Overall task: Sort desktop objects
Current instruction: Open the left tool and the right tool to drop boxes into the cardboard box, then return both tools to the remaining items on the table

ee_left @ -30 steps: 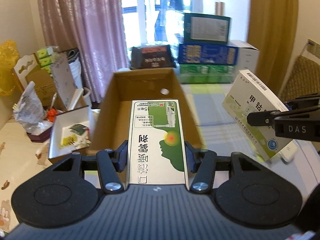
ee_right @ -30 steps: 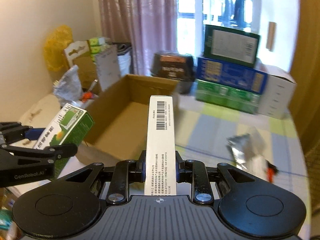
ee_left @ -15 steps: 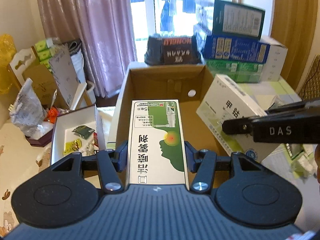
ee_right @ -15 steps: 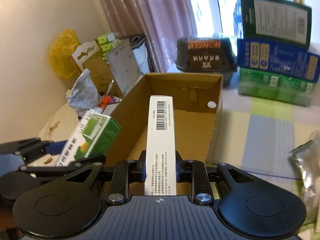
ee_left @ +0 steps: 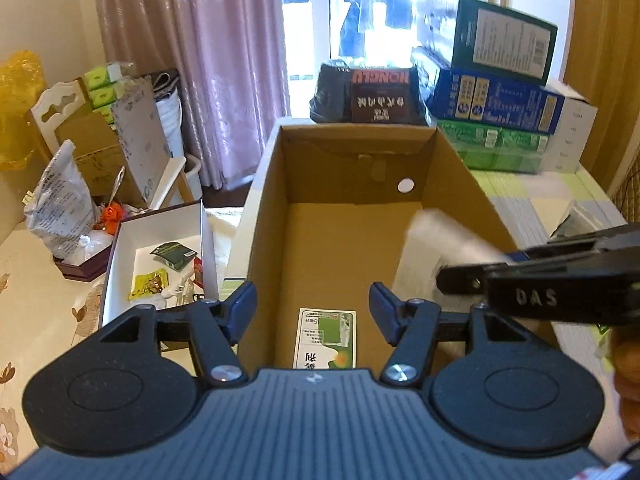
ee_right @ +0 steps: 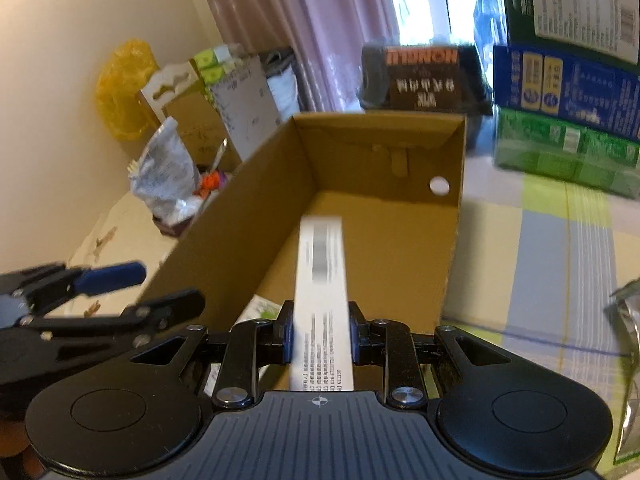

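Observation:
An open brown cardboard carton (ee_left: 264, 208) stands straight ahead in both views. A green-and-white medicine box (ee_left: 326, 338) lies flat on its floor near the front wall, and a corner of it (ee_right: 262, 312) shows in the right wrist view. My left gripper (ee_left: 312, 300) hangs open above it with nothing between the fingers; it appears open at the left (ee_right: 168, 284). My right gripper (ee_right: 320, 320) is shut on a long white box (ee_right: 322, 272), motion-blurred, pointing into the carton (ee_right: 456, 216). That white box (ee_left: 436, 240) sits over the carton's right side, held by the right gripper (ee_left: 460, 276).
Left of the carton sits an open white-lined tray box (ee_left: 156, 240) holding sachets, with a plastic bag (ee_left: 60, 204) and chair behind. Stacked cartons (ee_left: 496, 96) and a black package (ee_left: 376, 96) stand at the back. A foil packet (ee_right: 628, 308) lies on the checked cloth at right.
My left gripper has opened and the green box has dropped to the carton floor. The right gripper has carried the white box leftward over the carton.

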`<state>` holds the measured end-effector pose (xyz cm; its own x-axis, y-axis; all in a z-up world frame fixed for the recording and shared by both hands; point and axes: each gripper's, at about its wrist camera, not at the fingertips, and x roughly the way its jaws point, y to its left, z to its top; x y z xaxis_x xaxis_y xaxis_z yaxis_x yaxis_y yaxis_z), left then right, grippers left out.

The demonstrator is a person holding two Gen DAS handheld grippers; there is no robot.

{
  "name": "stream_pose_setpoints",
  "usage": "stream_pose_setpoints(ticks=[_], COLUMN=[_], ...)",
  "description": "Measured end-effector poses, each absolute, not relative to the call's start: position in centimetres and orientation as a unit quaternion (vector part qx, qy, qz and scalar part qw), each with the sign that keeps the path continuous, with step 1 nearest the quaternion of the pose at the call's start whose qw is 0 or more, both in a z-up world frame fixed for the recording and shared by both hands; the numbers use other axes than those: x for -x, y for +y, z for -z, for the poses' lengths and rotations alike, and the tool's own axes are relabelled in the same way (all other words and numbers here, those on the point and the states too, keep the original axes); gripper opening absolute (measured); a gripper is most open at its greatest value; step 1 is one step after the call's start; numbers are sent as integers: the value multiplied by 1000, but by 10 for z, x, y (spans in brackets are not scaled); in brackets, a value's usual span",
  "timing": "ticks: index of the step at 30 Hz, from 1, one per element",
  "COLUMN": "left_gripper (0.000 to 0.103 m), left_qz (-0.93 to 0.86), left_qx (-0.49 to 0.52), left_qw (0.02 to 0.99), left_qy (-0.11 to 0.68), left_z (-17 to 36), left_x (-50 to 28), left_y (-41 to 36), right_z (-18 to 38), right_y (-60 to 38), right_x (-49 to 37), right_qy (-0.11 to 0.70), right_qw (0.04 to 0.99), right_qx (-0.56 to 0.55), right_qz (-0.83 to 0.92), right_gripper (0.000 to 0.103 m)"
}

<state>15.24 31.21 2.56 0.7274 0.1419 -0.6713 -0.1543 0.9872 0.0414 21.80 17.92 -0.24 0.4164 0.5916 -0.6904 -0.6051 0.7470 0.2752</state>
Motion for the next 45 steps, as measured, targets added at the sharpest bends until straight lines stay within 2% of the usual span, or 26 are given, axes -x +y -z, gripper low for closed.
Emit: stream_pose_setpoints(ticks=[1, 2, 6, 15, 23, 36, 45], left_gripper=[58, 58, 70, 75, 88, 93, 93], left_qz=[-81, -82, -83, -61, -21, 72, 106], left_qx=[10, 10, 9, 14, 10, 7, -20], left_qw=[930, 930, 936, 946, 950, 940, 924], left_qy=[359, 357, 342, 319, 312, 334, 367], left_z=[-28, -32, -46, -76, -86, -44, 3], left_x=[-149, -143, -122, -75, -46, -40, -64], left_y=[312, 310, 299, 253, 194, 93, 42], right_z=[-2, -6, -22, -43, -42, 2, 31], right_y=[178, 176, 162, 89, 10, -145, -187], right_x=[-216, -214, -196, -143, -106, -71, -69], right_qy=[402, 395, 370, 344, 344, 370, 377], right_qw=[844, 848, 862, 888, 903, 915, 915], right_qx=[8, 14, 37, 51, 51, 33, 40], right_qz=[-354, -353, -344, -300, -254, -158, -141], right_gripper=[56, 64, 64, 72, 84, 88, 88])
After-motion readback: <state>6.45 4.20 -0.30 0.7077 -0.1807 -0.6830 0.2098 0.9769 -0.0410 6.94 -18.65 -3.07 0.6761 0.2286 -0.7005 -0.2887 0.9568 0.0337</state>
